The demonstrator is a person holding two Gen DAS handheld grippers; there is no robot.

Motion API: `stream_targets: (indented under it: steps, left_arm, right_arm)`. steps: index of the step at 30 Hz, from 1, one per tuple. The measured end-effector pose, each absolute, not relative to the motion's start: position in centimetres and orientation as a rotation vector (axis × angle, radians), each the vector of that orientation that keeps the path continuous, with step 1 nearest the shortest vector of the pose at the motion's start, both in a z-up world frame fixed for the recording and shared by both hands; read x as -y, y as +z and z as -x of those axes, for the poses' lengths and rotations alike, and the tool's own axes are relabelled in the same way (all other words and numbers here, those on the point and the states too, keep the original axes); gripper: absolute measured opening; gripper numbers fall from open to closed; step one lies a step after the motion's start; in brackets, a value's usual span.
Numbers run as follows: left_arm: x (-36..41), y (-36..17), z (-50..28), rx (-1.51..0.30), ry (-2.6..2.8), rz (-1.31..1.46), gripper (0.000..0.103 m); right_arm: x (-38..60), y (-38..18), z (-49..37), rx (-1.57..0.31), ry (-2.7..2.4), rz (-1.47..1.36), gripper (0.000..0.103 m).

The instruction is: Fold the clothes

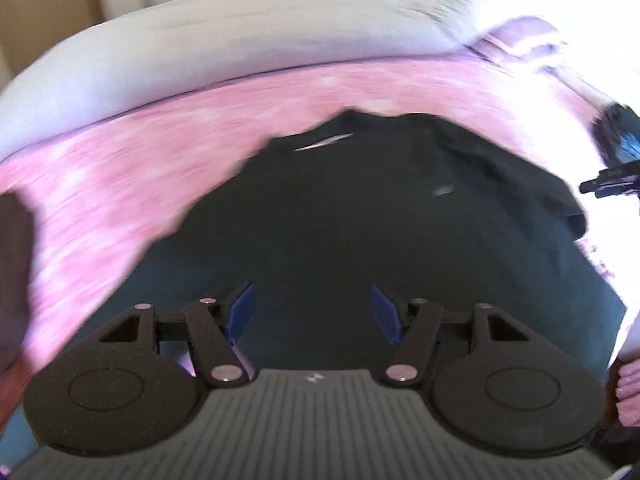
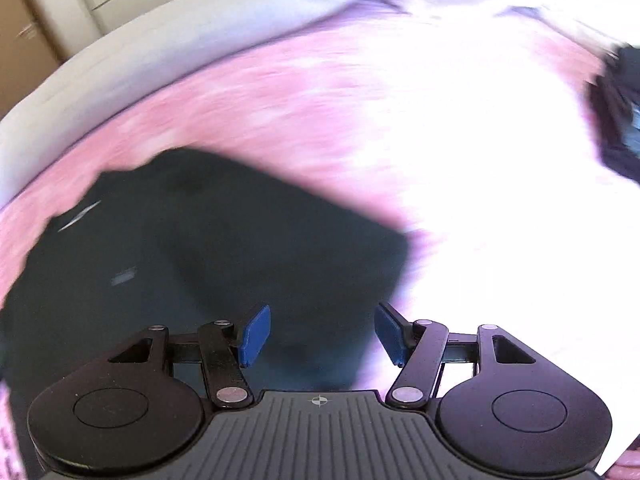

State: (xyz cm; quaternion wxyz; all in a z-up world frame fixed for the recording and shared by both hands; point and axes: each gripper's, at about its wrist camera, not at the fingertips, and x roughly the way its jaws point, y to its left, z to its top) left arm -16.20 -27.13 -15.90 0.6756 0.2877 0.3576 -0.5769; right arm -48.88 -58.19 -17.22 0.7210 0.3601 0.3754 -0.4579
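A black T-shirt (image 1: 380,220) lies spread flat on a pink bedspread (image 1: 120,200), with a small white label near its collar. My left gripper (image 1: 312,304) hovers over the shirt's near part, open, its blue pads (image 1: 242,312) apart with nothing between them. In the right wrist view the same black shirt (image 2: 200,260) fills the lower left. My right gripper (image 2: 322,328) hangs over the shirt's right edge, open and holding nothing. A black part of the right gripper (image 1: 608,182) shows at the left wrist view's right edge. Both views are motion-blurred.
A dark heap of other clothes (image 2: 620,120) sits at the far right of the bed. A pale grey bed edge (image 1: 200,40) runs behind the bedspread, with wooden cupboard doors (image 1: 40,0) beyond. Strong sunlight washes out the bedspread's right side (image 2: 500,200).
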Motion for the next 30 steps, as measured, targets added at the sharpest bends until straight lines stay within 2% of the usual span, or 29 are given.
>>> stream_targets:
  steps: [6,10,15,22,23,24,25,26,27,28,30]
  left_arm:
    - [41.6,-17.1,29.2,-0.794,-1.523,-0.762,0.059]
    - [47.8,-17.1,35.2,-0.749,-1.643,-0.831,0.06]
    - [50.4,-17.8,37.4,-0.727,-1.691,-0.9,0.061]
    - [47.9,-19.1,34.5,-0.746,-1.63,-1.021,0.061]
    - [47.4,-19.3,33.7,-0.755,-1.611,-1.025,0.061]
    - [46.8,-19.4,32.9,-0.765,-1.593,-1.026,0.061]
    - [46.3,-19.6,32.1,-0.776,-1.575,-1.026,0.061]
    - [46.1,-19.6,31.6,-0.785,-1.558,-1.023,0.061]
    - [45.9,-19.8,31.0,-0.796,-1.542,-1.017,0.061]
    - [45.8,-20.1,30.4,-0.806,-1.529,-1.011,0.061]
    - [45.7,-20.5,29.8,-0.814,-1.517,-1.007,0.061]
  right_arm:
    - [63.6,-19.2,56.2,-0.766,-0.915,-0.98,0.062]
    - [59.5,-20.0,53.7,-0.8,-0.767,-0.933,0.062]
    - [54.1,-22.7,49.3,-0.851,-0.743,-0.658,0.062]
    - [58.3,-24.8,48.3,-0.794,-1.047,-0.589,0.062]
    - [59.1,-24.7,48.2,-0.804,-1.055,-0.556,0.06]
    - [60.0,-24.4,48.2,-0.815,-1.046,-0.507,0.051]
    - [60.5,-23.7,48.3,-0.824,-1.036,-0.46,0.038]
    - [61.3,-23.1,48.1,-0.838,-1.022,-0.387,0.031]
    - [62.0,-22.6,48.0,-0.852,-1.008,-0.313,0.018]
    - [62.8,-21.8,47.9,-0.86,-1.006,-0.236,0.012]
    - [64.2,-19.7,47.7,-0.861,-1.015,-0.068,0.012]
